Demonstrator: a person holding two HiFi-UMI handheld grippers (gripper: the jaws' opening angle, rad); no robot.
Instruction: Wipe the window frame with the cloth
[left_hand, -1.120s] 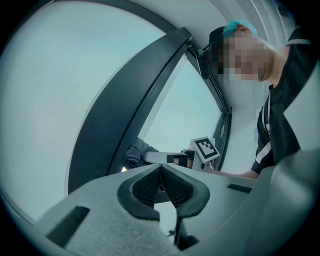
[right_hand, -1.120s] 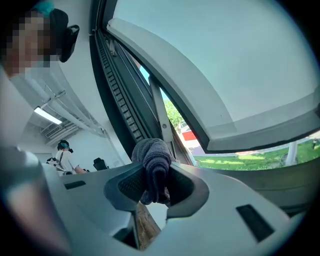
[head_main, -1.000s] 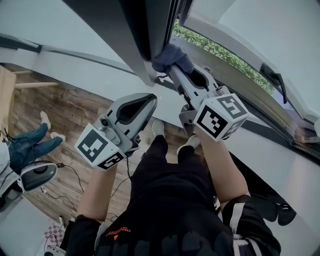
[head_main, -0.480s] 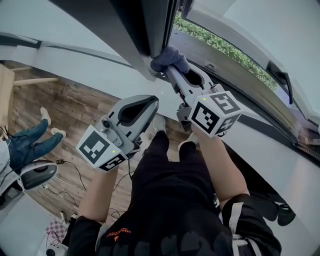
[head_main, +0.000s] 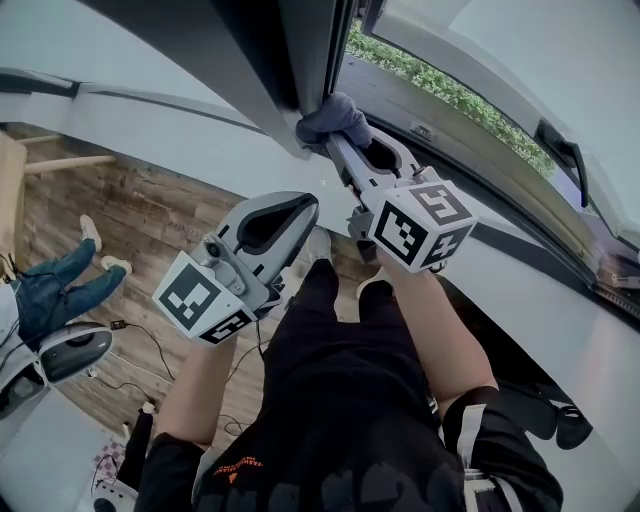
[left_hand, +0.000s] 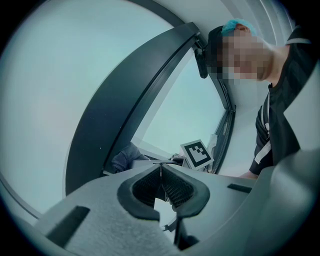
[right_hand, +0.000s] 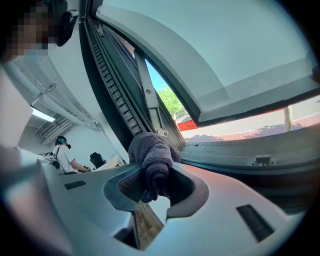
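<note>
Mid-wipe, I judge: my right gripper (head_main: 341, 146), clenched on the bunched grey cloth (head_main: 333, 118), presses the dark metal window frame (head_main: 300, 55) at twelve o'clock - next I'd slide along it - left gripper (head_main: 304, 206) clenched empty.

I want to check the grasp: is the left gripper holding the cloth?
No, the left gripper has its jaws together on nothing, while the cloth is clamped in the right gripper.
</note>
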